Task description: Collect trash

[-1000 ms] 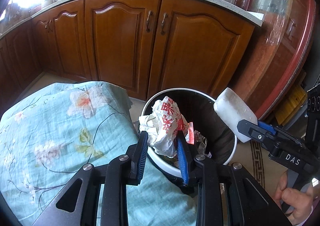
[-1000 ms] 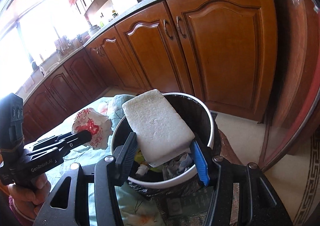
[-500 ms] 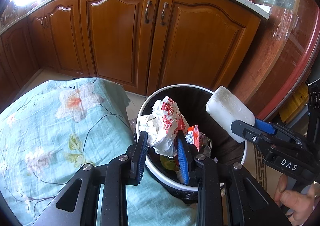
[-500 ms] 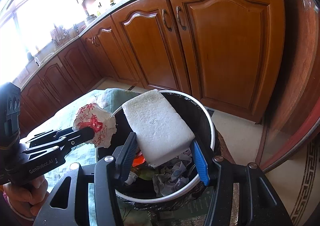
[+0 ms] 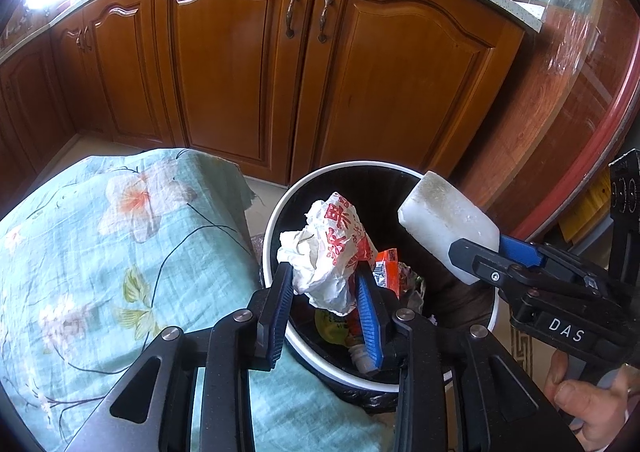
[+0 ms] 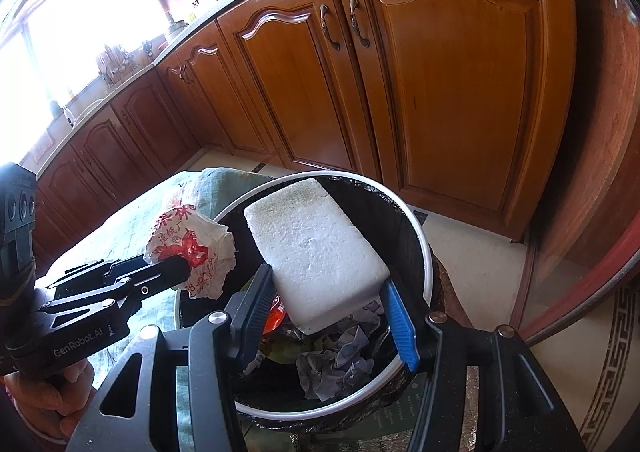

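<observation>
A: Where the left wrist view centres, the left gripper [image 5: 324, 292] has a crumpled white-and-red paper wrapper [image 5: 328, 248] between its pads; jaws are opening, paper still touching both. It hangs over the trash bin [image 5: 276, 212], centre frame, beside a floral cloth [image 5: 120, 252] at left.

B: And at right of that frame?

A: Right gripper [image 5: 480, 252] pinching a white foam block [image 5: 448, 216] over the bin's right rim.

B: Right wrist view?

A: Right gripper [image 6: 328, 304] clamps the foam block [image 6: 316, 256] mid-frame above the bin [image 6: 424, 252], which holds crumpled trash. Left gripper [image 6: 180, 272] at lower left carries the wrapper [image 6: 192, 252] at the bin's left rim.
</observation>
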Demonstrator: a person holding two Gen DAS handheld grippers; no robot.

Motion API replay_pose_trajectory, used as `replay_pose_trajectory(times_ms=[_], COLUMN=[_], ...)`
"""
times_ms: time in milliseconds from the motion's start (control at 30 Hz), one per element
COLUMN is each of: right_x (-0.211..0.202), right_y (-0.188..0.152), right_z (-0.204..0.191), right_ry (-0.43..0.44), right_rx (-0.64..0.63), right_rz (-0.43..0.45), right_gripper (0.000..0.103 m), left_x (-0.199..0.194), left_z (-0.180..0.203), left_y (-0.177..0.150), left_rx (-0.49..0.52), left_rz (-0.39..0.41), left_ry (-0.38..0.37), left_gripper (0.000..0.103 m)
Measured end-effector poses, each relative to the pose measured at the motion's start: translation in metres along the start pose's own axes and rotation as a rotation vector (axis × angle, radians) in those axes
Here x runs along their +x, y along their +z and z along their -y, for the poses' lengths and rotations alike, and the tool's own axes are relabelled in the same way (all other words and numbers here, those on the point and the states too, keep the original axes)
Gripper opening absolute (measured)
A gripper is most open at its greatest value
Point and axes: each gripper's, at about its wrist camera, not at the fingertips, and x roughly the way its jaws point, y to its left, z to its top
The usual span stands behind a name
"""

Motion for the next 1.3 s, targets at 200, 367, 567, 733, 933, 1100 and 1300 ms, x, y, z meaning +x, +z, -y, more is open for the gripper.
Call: replay_pose_trajectory(times_ms=[200,367,567,733,933,1100,1300], right_x=[0.005,0.004,-0.012,-0.027,-0.042,-0.055,-0.075], right_y=[0.001,-0.003,-0.009,-0.018,-0.039,-0.063,-0.09], right_z=[0.002,0.005,0.005,-0.002,-0.018,-0.035,-0.057], right_ry=[-0.005,0.016,0.042,0.064,0.099,0.121,0.15], right_rx=[0.001,0.028,0.059,0.084,0.118,0.141,0.146], right_rz=[-0.013,-0.016,0.024,0.065,0.1,0.125,0.155], right_gripper=[0.058,0.065,0.073,0.08,0.087,0.091,0.097], left_x=[0.004,-0.003,-0.017,-0.035,-0.064,-0.094,-0.135], left_z=[-0.001,-0.004,-0.009,-0.021,-0.04,-0.05,-0.058], left_y=[-0.001,0.0,-0.007,-0.021,-0.051,-0.081,-0.116], left_rx=[-0.01,-0.033,-0.043,-0.083,-0.149,-0.178,-0.204], left_rz=[-0.008,0.001,0.014,0.029,0.046,0.068,0.104], left_ry=[0.0,-0.002,-0.011,-0.015,-0.022,-0.018,-0.009], left_gripper=[0.039,0.061,0.063,0.065,0.066,0.068,0.071])
